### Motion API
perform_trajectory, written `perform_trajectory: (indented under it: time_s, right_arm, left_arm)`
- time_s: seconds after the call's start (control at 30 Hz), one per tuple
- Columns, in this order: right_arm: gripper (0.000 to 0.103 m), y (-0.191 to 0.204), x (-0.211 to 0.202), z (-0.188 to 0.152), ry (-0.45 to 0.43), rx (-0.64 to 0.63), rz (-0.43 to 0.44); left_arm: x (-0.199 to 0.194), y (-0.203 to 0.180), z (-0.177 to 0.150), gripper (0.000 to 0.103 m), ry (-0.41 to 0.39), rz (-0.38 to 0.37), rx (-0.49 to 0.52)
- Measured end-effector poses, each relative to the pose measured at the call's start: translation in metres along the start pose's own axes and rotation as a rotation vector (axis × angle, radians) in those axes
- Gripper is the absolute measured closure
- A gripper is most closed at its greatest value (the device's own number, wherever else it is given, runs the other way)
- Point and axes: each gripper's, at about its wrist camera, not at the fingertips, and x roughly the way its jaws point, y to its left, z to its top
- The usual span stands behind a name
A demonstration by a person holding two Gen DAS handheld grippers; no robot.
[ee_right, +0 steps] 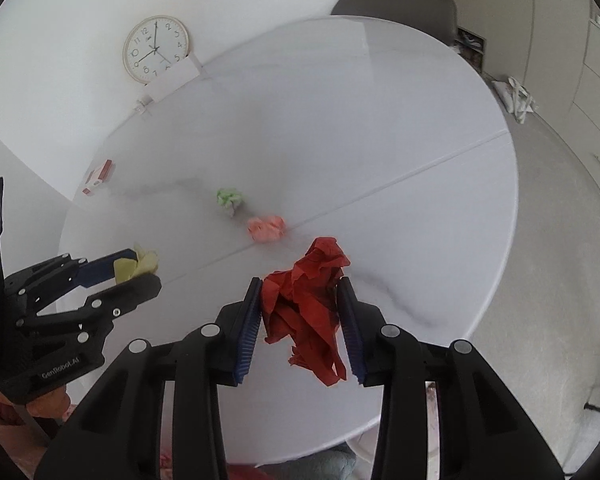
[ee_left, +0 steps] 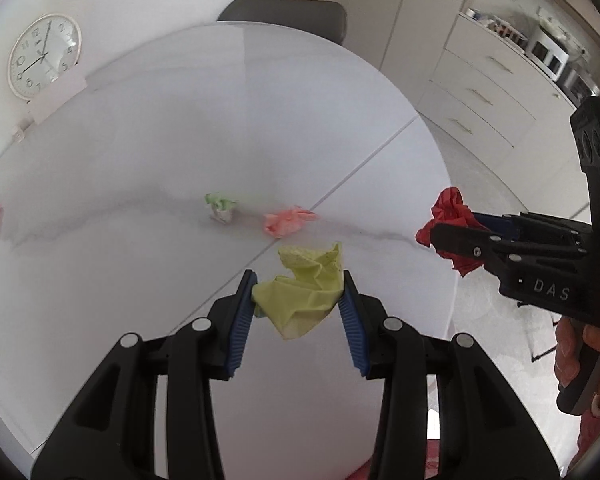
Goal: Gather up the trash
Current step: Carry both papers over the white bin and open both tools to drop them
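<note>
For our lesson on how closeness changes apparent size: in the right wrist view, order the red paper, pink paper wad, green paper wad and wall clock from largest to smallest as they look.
1. Red paper, though it is nearest the camera.
2. Wall clock, though it is farthest.
3. Pink paper wad and green paper wad: too alike to rank.

Each camera rides just behind its own claw, peering steeply down along the two fingers at the round white counter (ee_left: 140,160) from close above its near edge. The left wrist view sits to the left and catches the right claw (ee_left: 450,232) at its right rim; the right wrist view catches the left claw (ee_right: 144,270) at its left. Both share the counter's middle, the wall clock (ee_right: 156,49) and the far chair (ee_left: 284,12).
</note>
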Motion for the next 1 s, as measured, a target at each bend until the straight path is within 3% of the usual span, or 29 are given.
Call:
perform_trajectory:
  time_s: [0.13,0.4,0.7,0.77,0.83,0.9,1.0]
  right_arm:
    - [0.065,-0.032,-0.037,-0.051,-0.009,0.105,-0.051]
    - [0.065,-0.071,-0.063,-0.116,-0.016,0.248,-0.143]
    - [0.061,-0.104,-0.013,-0.151,0.063,0.277,-0.178]
    - [0.053,-0.112,0.010,-0.159,0.103,0.284,-0.178]
    - [0.031,-0.120,0.033,-0.164,0.144,0.295,-0.185]
    - [0.023,-0.130,0.051,-0.172,0.189,0.303,-0.221]
    - [0.021,-0.148,0.052,-0.182,0.213,0.371,-0.224]
  left_arm:
    - [-0.004,-0.048,-0.011,0.062,0.014,-0.050,0.095]
    - [-0.007,-0.114,-0.031,0.062,0.032,-0.120,0.215]
    - [-0.012,-0.137,-0.047,0.062,0.046,-0.104,0.252]
    - [-0.011,-0.137,-0.048,0.062,0.052,-0.096,0.248]
    - [-0.011,-0.140,-0.050,0.062,0.059,-0.085,0.246]
    - [-0.010,-0.145,-0.053,0.062,0.067,-0.079,0.249]
    - [-0.006,-0.158,-0.056,0.062,0.080,-0.072,0.277]
